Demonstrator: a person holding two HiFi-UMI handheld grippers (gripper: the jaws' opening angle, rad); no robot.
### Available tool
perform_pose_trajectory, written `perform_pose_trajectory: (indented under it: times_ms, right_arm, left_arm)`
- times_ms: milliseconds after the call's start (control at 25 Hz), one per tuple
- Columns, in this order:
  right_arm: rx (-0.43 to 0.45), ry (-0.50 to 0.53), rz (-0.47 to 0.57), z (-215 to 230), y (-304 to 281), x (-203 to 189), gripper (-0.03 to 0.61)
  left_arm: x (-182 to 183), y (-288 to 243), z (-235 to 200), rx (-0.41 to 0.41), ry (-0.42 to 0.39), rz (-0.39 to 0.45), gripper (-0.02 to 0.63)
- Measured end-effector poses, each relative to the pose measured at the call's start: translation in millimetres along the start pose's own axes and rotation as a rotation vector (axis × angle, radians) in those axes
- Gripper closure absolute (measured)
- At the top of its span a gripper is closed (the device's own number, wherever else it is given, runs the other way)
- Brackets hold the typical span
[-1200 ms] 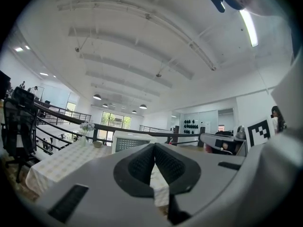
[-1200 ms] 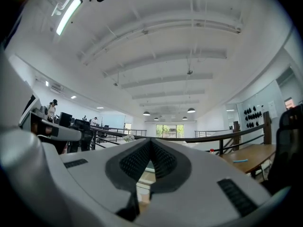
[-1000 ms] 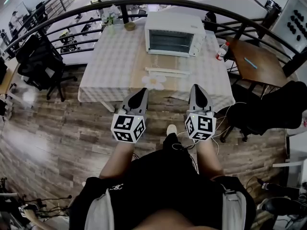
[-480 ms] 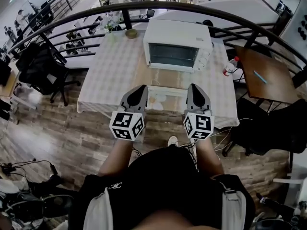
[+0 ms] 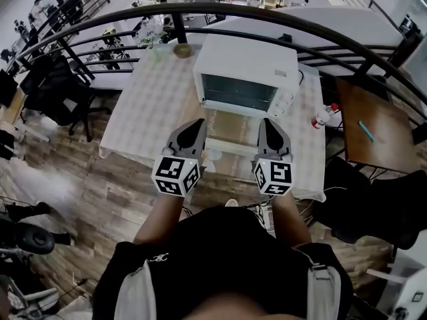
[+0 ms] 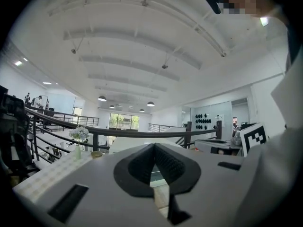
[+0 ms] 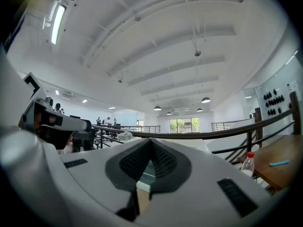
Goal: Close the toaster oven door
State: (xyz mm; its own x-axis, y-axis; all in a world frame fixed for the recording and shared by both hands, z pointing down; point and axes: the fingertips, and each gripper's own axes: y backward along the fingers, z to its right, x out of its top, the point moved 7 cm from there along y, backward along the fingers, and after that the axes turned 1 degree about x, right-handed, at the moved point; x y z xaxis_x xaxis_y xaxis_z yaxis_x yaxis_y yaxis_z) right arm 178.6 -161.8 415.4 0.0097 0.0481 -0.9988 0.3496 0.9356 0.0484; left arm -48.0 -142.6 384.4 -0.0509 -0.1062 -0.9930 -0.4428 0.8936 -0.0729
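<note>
A white toaster oven (image 5: pixel 245 71) stands at the back of a table with a checked cloth (image 5: pixel 143 109). Its glass door (image 5: pixel 231 128) hangs open, folded down flat toward me, with the white handle (image 5: pixel 227 145) at the near edge. My left gripper (image 5: pixel 198 125) is shut and hovers just left of the door, above the table's front. On the door's right side my right gripper (image 5: pixel 266 124) is likewise shut, with nothing held. In the left gripper view the left gripper (image 6: pixel 154 146) shows its ribbed pads pressed together; the right gripper (image 7: pixel 150 142) looks the same in its own view.
A curved black railing (image 5: pixel 280 17) runs behind the table. A water bottle (image 5: pixel 323 115) stands at the table's right edge, beside a brown side table (image 5: pixel 373 135). A small bowl (image 5: pixel 181 49) and a flower vase (image 5: pixel 152 37) sit at the back left. Black chairs (image 5: pixel 57 89) stand to the left.
I have come closer to the table: the toaster oven looks larger and nearer. Both grippers, still shut, now reach over the table's front edge on either side of the open door.
</note>
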Motion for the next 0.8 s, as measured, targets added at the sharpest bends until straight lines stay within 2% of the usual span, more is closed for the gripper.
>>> perform_pose_trajectory:
  times_ms: [160, 360, 800]
  right_arm:
    - [0.028, -0.018, -0.02, 11, -19, -15, 0.588]
    - [0.025, -0.064, -0.065, 7, -36, -25, 0.588]
    - [-0.074, -0.229, -0.162, -5, -29, -66, 0.586]
  left_arm:
    - [-10, -19, -4, 0.016, 0.001, -0.019, 0.601]
    - [-7, -34, -20, -0.003, 0.006, -0.033, 0.601]
    - [-12, -49, -49, -0.086, 0.036, -0.072, 0.601]
